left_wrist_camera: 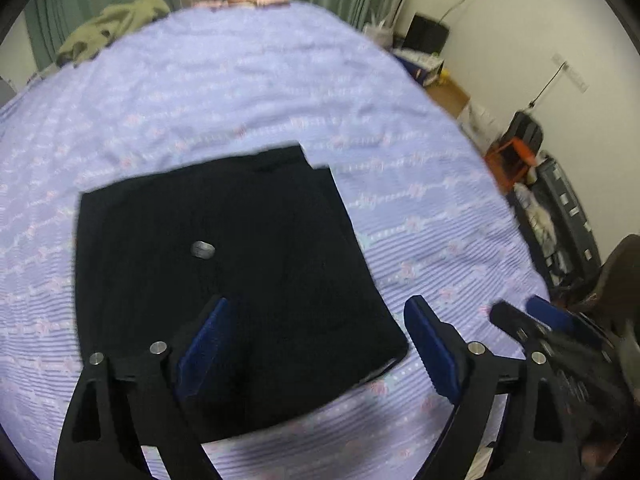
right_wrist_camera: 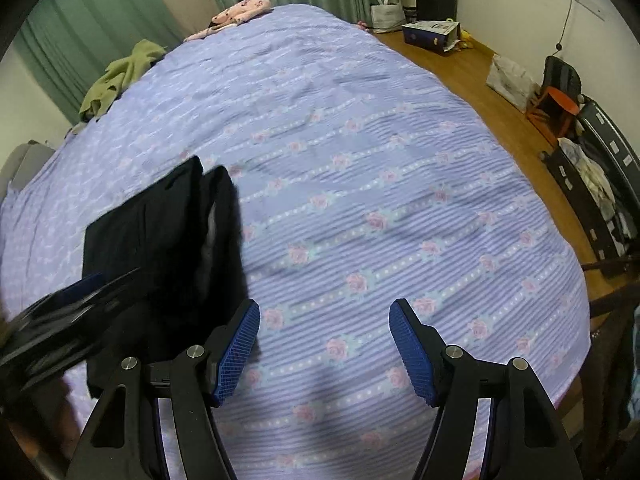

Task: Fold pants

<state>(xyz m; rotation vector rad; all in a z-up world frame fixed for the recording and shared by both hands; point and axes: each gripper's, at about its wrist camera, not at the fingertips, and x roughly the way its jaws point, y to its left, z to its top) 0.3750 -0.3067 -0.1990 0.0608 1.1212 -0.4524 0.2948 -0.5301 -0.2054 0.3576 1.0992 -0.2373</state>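
Observation:
The black pants (left_wrist_camera: 224, 272) lie folded into a rough square on the purple bedspread (left_wrist_camera: 240, 100), with a small grey label facing up. My left gripper (left_wrist_camera: 316, 344) is open and empty, just above the folded pants' near right part. My right gripper (right_wrist_camera: 324, 344) is open and empty over bare bedspread (right_wrist_camera: 360, 200), to the right of the pants (right_wrist_camera: 168, 248). The right gripper also shows at the right edge of the left wrist view (left_wrist_camera: 540, 320). The left gripper shows blurred at the left edge of the right wrist view (right_wrist_camera: 68, 312).
An olive garment (right_wrist_camera: 120, 76) and a pink garment (right_wrist_camera: 240, 12) lie at the bed's far edge by green curtains. Right of the bed is wooden floor (right_wrist_camera: 460, 68) with boxes, bags, an orange stool (right_wrist_camera: 556, 108) and a dark rack of clutter (right_wrist_camera: 600, 184).

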